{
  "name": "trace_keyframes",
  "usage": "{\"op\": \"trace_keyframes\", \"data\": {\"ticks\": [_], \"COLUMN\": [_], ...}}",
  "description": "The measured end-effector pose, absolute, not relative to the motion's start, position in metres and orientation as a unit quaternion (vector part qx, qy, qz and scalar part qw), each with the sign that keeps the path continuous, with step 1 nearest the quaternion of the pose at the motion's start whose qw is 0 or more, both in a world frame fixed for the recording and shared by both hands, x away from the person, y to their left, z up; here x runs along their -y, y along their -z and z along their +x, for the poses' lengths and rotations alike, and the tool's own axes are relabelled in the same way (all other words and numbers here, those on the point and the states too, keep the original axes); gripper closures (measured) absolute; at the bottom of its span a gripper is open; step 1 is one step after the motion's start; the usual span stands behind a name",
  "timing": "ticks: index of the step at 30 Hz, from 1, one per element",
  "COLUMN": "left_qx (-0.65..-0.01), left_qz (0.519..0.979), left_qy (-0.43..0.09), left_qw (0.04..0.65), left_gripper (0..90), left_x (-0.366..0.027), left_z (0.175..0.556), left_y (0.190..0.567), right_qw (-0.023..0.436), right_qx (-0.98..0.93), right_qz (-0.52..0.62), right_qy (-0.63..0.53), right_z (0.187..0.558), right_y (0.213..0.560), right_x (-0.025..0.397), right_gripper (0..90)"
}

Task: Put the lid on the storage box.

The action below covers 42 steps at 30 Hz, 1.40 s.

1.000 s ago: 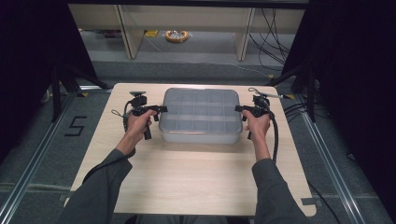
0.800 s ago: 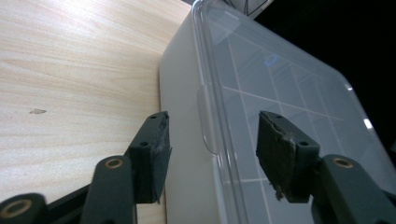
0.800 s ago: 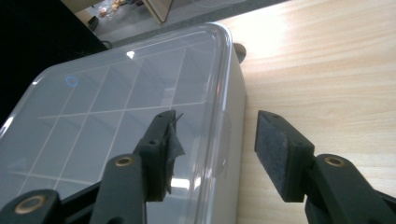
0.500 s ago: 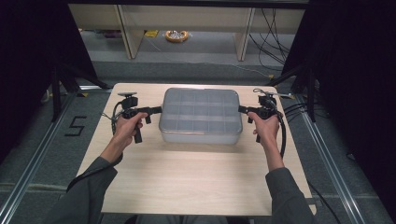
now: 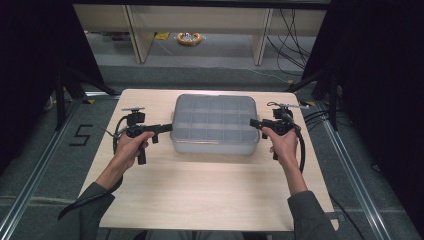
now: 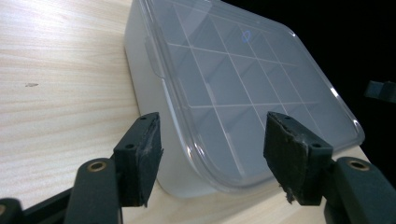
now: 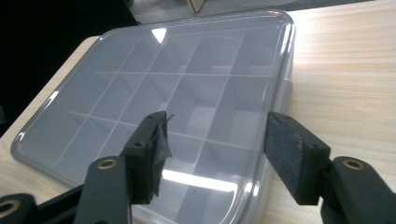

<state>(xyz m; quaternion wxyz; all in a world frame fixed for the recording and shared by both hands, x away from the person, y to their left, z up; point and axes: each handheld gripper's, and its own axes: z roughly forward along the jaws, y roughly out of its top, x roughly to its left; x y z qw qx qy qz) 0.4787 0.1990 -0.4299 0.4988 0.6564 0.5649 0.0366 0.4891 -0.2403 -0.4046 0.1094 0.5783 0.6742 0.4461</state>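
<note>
A clear plastic box (image 5: 215, 124) with a lid sits on the far middle of the wooden bench (image 5: 210, 195), its long sides running left to right. The high view shows the whole layout: the left tongs (image 5: 164, 128) point at the box's left end, the right tongs (image 5: 255, 123) at its right end, and each is held in a hand with the forearm coming up from the near edge. From there the jaws are too small to judge.

The left gripper view settles it for that side: the left tongs (image 6: 212, 149) stand open, 2 black padded jaws spread wide, with a rounded corner of the box (image 6: 243, 84) between and just beyond them. It also shows the box's white side wall meeting the bench (image 6: 56, 84) and a small blue mark on the lid.

The right gripper view shows the right tongs (image 7: 215, 149) open too, their jaws framing the lid (image 7: 177, 84) from slightly above. Here the grid of dividers under the lid reads clearly, in 4 rows, and the compartments look empty. Neither pair of jaws touches the box.
</note>
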Motion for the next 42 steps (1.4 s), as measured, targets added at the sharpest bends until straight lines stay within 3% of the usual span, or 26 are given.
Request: {"op": "trace_keyframes", "data": {"ticks": [18,24,28,42], "left_qx": [-0.511,-0.491,-0.475,-0.427], "left_qz": [0.692,0.707,0.72,0.76], "left_qy": [-0.038,-0.032,-0.037,-0.066], "left_qw": [0.508,0.508,0.505,0.486], "left_gripper": [32.3,30.7,30.2,23.1], "left_x": [-0.189,-0.185,-0.181,-0.174], "left_z": [0.419,0.393,0.379,0.339], "left_y": [0.437,0.444,0.449,0.476], "right_qw": [0.109,0.084,0.104,0.086], "right_qx": [-0.717,-0.722,-0.743,-0.762], "right_qz": [0.51,0.503,0.47,0.441], "right_qy": [-0.462,-0.468,-0.464,-0.467], "right_z": [0.44,0.411,0.401,0.368], "right_y": [0.414,0.422,0.424,0.439], "right_x": [0.219,0.211,0.212,0.201], "right_gripper": [33.6,31.3,28.9,20.3]}}
